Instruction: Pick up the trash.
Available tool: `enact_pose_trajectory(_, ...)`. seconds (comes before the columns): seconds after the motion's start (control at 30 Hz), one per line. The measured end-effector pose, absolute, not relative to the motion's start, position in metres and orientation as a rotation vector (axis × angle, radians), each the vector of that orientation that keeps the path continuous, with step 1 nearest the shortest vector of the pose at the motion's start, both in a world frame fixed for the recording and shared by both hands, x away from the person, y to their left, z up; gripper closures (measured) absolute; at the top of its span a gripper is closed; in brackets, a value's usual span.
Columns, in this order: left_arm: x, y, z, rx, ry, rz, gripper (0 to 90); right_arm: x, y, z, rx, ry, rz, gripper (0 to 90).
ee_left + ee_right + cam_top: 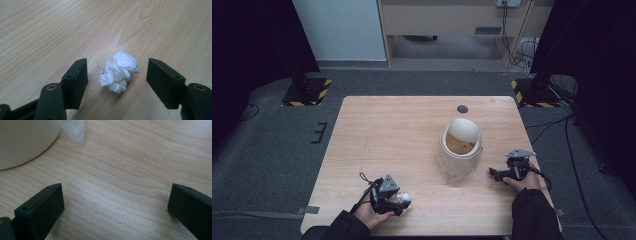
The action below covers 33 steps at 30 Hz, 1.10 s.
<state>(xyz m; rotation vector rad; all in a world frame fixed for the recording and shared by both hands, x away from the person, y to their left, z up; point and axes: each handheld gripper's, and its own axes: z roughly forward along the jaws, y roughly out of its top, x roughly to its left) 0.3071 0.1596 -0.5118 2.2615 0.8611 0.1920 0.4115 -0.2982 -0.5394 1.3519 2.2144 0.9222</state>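
Crumpled tissue (119,72) lies on the counter (392,135) between the left gripper (117,75) jaws, not yet clamped. Right gripper (115,207) rests apart, empty, beside the bin (460,150). Pickup and disposal remain outstanding.

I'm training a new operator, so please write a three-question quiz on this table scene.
1. True or false: the crumpled tissue lies between the left gripper's fingers without being pressed.
2. What stands nearest the right gripper? A) a bin with a liner B) a kettle C) a book
3. Fill in: the swing lid of the bin is tilted ____.

Key: 1 true; 2 A; 3 open, showing the inside.
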Motion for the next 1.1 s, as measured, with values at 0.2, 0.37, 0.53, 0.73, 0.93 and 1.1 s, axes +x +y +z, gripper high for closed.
enact_pose_trajectory(0.2,0.306,0.156,-0.514,2.309,0.848,0.190,40.2,0.412,-0.298,-0.539,1.352,2.214,0.922,0.7)
enact_pose_trajectory(0.37,0.307,0.156,-0.515,2.336,0.836,0.196,47.9,0.412,-0.298,-0.539,1.352,2.215,0.922,0.7)
enact_pose_trajectory(0.53,0.307,0.156,-0.515,2.344,0.829,0.201,53.8,0.412,-0.298,-0.539,1.351,2.215,0.922,0.7)
enact_pose_trajectory(0.73,0.308,0.155,-0.514,2.350,0.822,0.199,61.6,0.412,-0.298,-0.539,1.352,2.213,0.923,0.7)
enact_pose_trajectory(0.93,0.310,0.158,-0.509,2.287,0.842,0.187,61.8,0.412,-0.298,-0.539,1.351,2.215,0.922,0.7)
enact_pose_trajectory(1.1,0.311,0.161,-0.505,2.246,0.844,0.202,61.7,0.412,-0.298,-0.539,1.352,2.215,0.922,0.7)
